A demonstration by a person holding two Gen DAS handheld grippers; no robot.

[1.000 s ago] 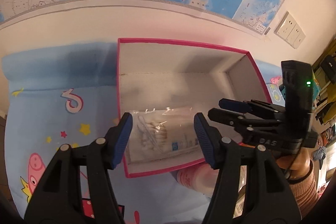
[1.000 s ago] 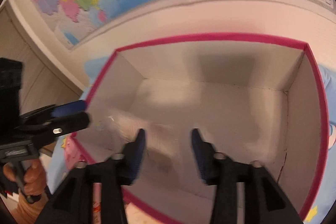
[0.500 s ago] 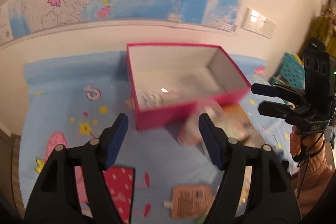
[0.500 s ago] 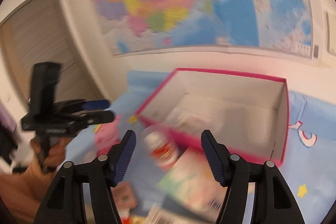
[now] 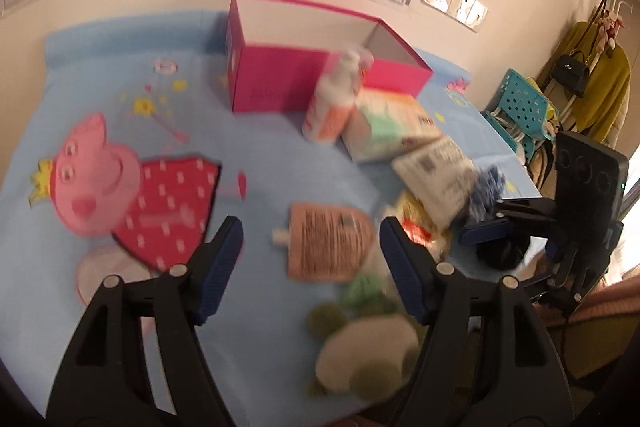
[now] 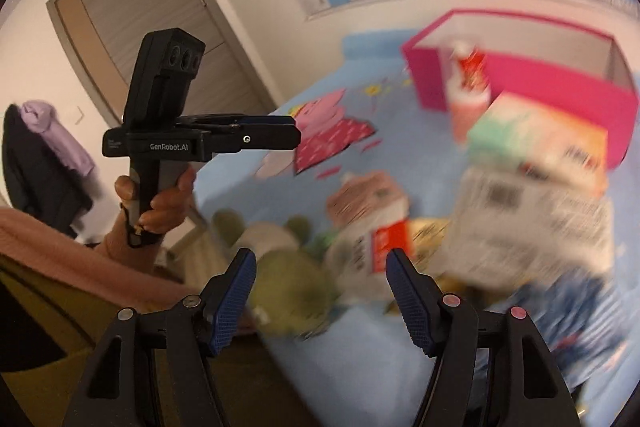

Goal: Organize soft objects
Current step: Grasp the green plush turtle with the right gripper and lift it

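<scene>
Pink box [image 5: 280, 83] sits at far end of blue cartoon sheet [image 5: 260, 163], well apart from both tongs. Left tongs [image 5: 310, 263] spread wide, empty, hovering over tan pouch [image 5: 326, 247]; green-white plush [image 5: 364, 351] just beside right finger. Right tongs [image 6: 320, 297] also spread, empty, above blurry plush [image 6: 288, 287] and packets [image 6: 528, 223]. White bottle [image 5: 336, 99] leans against box front.

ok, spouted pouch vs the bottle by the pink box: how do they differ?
The spouted pouch lies flat on the blue sheet; the bottle stands tilted against the pink box. The pouch is a flat tan pack with its spout sideways; the bottle is round, white and orange. The pouch is nearer the left gripper. Neither is held or boxed.
</scene>
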